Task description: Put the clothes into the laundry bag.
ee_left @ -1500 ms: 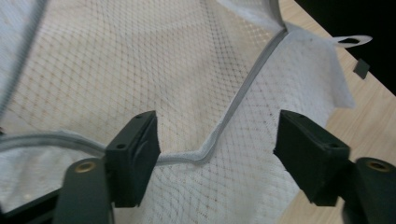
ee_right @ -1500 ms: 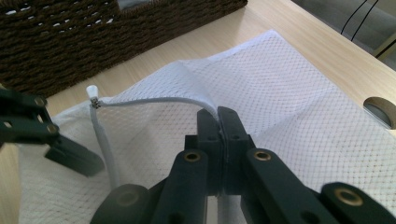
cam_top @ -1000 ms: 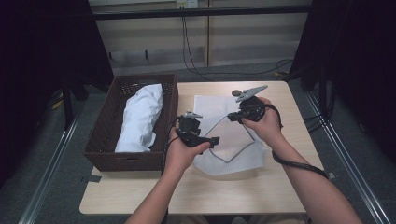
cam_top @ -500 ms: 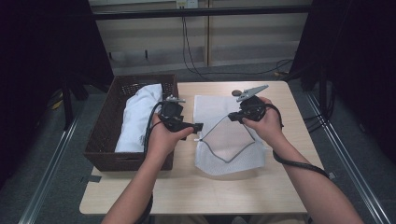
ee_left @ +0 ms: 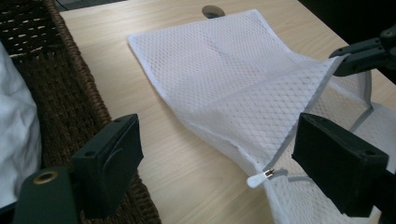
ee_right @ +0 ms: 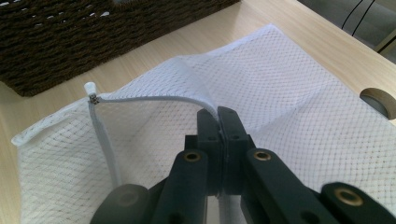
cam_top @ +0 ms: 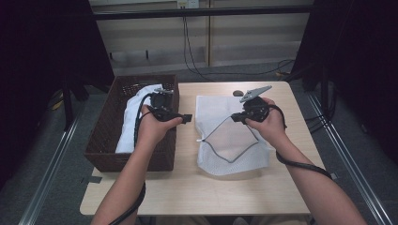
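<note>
mesh bag rim clamped in right gripper — left gripper jaws apart, empty, beside basket.

mesh bag: white, fine net weave, pale grey zip edge
zip pull: white tab, silvery metal link
basket: dark brown wicker, at 9 o'clock from the bag
cloth: plain white, in the basket
table: light wood grain
grippers' jaws: matt black
</note>
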A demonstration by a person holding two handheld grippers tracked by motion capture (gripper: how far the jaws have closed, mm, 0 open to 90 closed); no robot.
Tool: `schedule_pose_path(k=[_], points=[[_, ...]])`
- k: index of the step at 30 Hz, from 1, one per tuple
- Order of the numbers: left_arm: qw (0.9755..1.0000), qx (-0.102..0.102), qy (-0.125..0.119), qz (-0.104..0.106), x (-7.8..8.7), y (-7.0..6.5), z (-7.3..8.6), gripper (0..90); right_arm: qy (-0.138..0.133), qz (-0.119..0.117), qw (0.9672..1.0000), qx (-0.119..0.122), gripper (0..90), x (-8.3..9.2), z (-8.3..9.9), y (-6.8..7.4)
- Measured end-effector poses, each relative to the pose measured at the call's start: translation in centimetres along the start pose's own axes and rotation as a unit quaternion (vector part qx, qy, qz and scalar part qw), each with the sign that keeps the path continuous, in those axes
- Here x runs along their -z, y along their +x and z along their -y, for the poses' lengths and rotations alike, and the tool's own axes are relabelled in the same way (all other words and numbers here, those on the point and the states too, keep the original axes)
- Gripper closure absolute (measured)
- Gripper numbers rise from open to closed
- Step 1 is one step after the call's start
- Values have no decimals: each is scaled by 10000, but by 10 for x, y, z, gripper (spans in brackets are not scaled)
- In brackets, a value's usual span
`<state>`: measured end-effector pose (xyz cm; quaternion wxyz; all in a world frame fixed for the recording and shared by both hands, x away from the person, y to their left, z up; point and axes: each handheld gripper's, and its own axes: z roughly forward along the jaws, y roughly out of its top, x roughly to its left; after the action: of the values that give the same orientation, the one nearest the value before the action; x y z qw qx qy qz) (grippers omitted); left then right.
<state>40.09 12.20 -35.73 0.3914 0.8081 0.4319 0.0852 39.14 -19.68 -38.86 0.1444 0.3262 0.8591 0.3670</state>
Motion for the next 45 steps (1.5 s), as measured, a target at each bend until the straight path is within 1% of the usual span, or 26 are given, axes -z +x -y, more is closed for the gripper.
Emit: schedule_pose_path(k=[2,3,5,6,8,9,10,11,16,18,20,24,25,27,28,31,33,34,35,37,38,39,41,42,44,45], points=[[9999,107,-59,-25,0,5,0,149,3,-7,10000,-15,892,0,0,0],[10000,79,20,-48,2,8,0,146,6,0,10000,-11,892,0,0,0],[9998,169,-22,-93,3,14,0,137,7,4,10000,-5,892,1,0,0],[9998,138,17,-131,5,17,-1,136,0,-1,10000,21,892,1,0,0],[9996,238,-15,-172,6,23,0,127,1,1,10000,16,892,0,0,0],[9994,269,12,-217,7,26,1,127,1,1,10000,16,892,0,0,0],[9990,322,-36,-297,7,29,1,116,4,-2,10000,3,892,0,0,0],[9991,275,10,-332,9,32,2,111,-10,-17,10000,5,893,0,0,0],[9984,373,-59,-433,13,46,5,87,26,8,10000,-13,892,-1,1,1],[9977,475,-96,-483,15,52,6,65,34,14,10000,-15,892,-1,1,2],[9974,470,-90,-544,16,59,8,49,32,-1,10000,-3,892,-1,1,2],[9970,554,-112,-525,18,69,11,38,35,-20,10000,11,892,-2,1,2],[9967,612,-137,-519,18,71,12,37,35,-26,10000,9,892,-2,1,2],[9964,628,-86,-564,19,76,13,34,56,26,10000,13,892,-2,1,2],[9960,646,-81,-619,19,79,13,33,23,-25,10000,12,892,-2,1,2],[9946,734,-48,-728,19,85,15,32,54,-5,10000,12,892,-3,2,2],[9936,844,-106,-748,18,90,17,32,64,8,10000,2,893,-4,2,2],[9927,861,-79,-838,18,92,18,32,46,-23,10000,-5,892,-4,2,2],[9925,830,-28,-896,18,94,18,32,58,-26,10000,-4,892,-4,2,2],[9920,850,-76,-935,16,98,21,32,51,-27,10000,9,892,-4,2,2],[9910,904,-106,-984,16,99,21,33,54,-23,10000,10,892,-4,2,1],[9909,820,-30,-1068,16,103,22,33,62,-23,10000,5,892,-4,3,2],[9894,897,-44,-1144,14,106,25,40,80,-6,10000,-10,892,-4,3,2],[9890,906,-11,-1170,14,108,26,40,67,-29,10000,-1,893,-5,4,2],[9895,906,47,-1129,14,113,27,40,80,-23,10000,7,892,-5,5,1],[9883,968,44,-1181,13,114,28,41,93,-15,10000,-16,892,-5,5,1]])
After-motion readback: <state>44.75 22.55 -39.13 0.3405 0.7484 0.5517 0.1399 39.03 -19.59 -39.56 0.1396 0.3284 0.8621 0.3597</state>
